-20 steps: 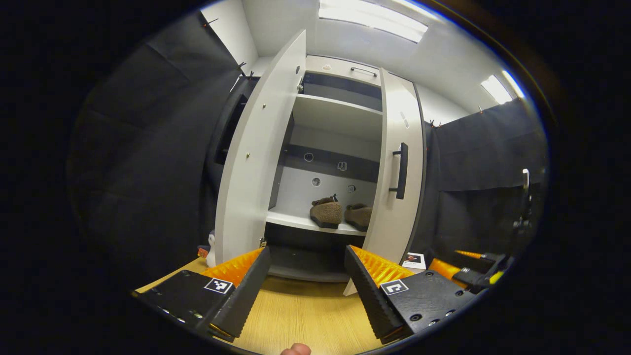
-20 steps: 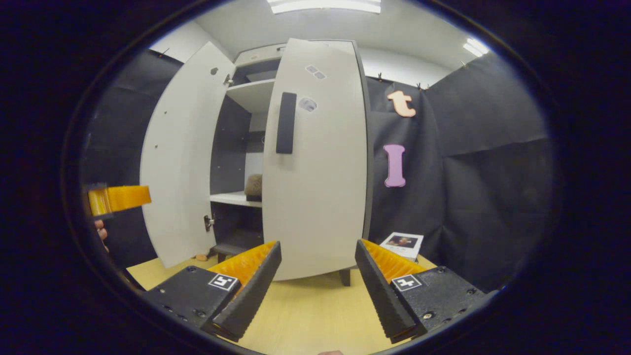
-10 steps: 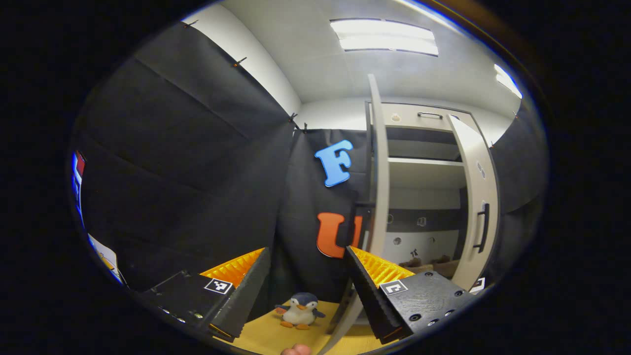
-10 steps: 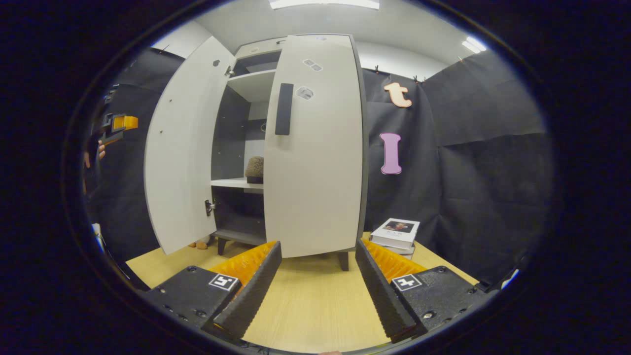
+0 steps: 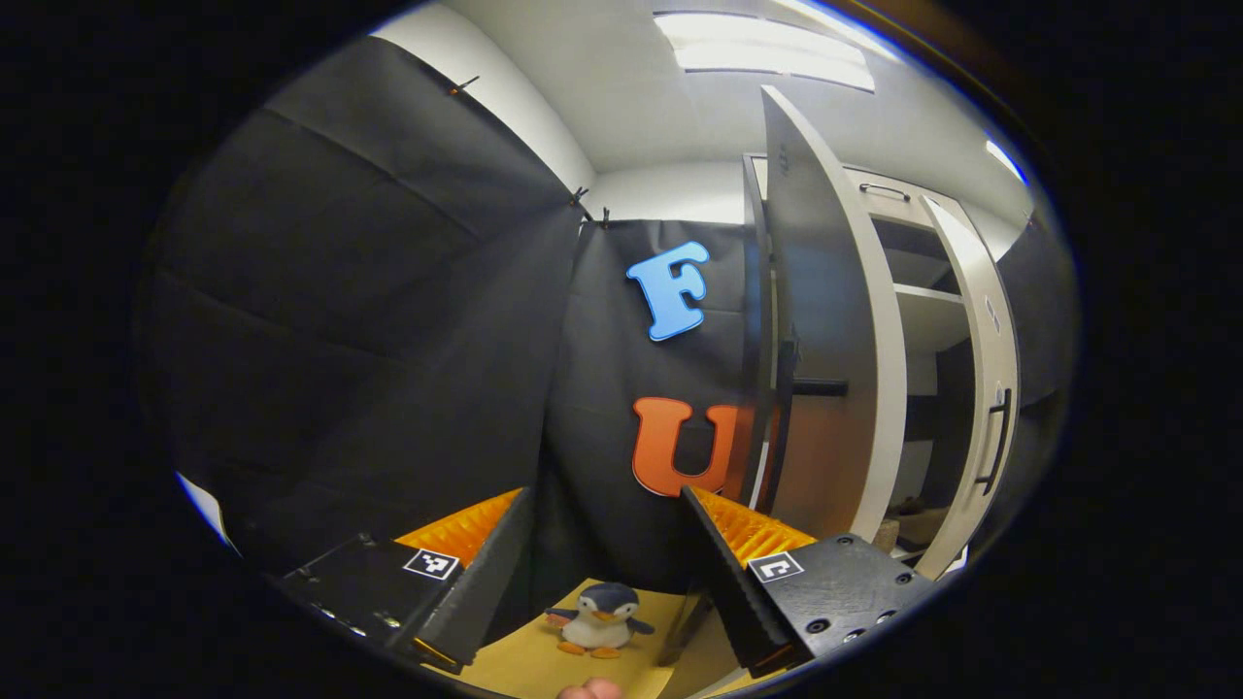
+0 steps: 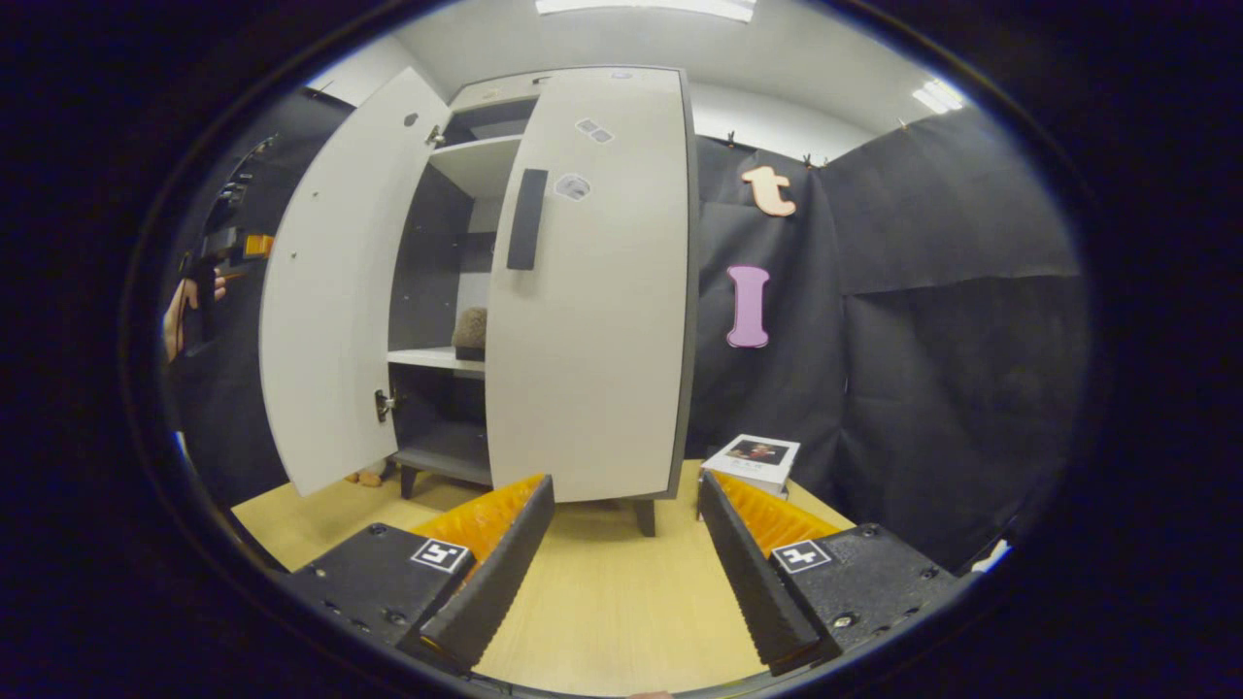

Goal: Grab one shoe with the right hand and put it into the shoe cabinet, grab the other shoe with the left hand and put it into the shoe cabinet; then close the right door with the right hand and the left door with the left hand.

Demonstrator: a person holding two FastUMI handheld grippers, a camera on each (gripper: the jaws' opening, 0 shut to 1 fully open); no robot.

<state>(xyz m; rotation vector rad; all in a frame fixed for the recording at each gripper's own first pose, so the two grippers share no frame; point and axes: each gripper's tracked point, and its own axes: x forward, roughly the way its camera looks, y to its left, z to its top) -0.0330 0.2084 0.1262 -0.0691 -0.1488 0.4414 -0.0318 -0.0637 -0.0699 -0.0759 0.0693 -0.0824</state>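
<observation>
Both sets of jaws stand apart, holding nothing: the left gripper sits behind the left door, the right gripper faces the nearly closed right door. A shoe rests on the shoe cabinet shelf, so shoe placement looks finished; the left door is unclosed. No writing is legible on the books or door stickers.

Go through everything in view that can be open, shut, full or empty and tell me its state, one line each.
White shoe cabinet's left door: wide open.
White cabinet's right door: nearly shut, a gap remains at its handle edge.
Brown fuzzy shoe: resting on the middle shelf inside.
Top shelf: looks bare.
Left claw: open, holding nothing.
Right claw: open, holding nothing.
White book: closed, lying beside the cabinet.
</observation>
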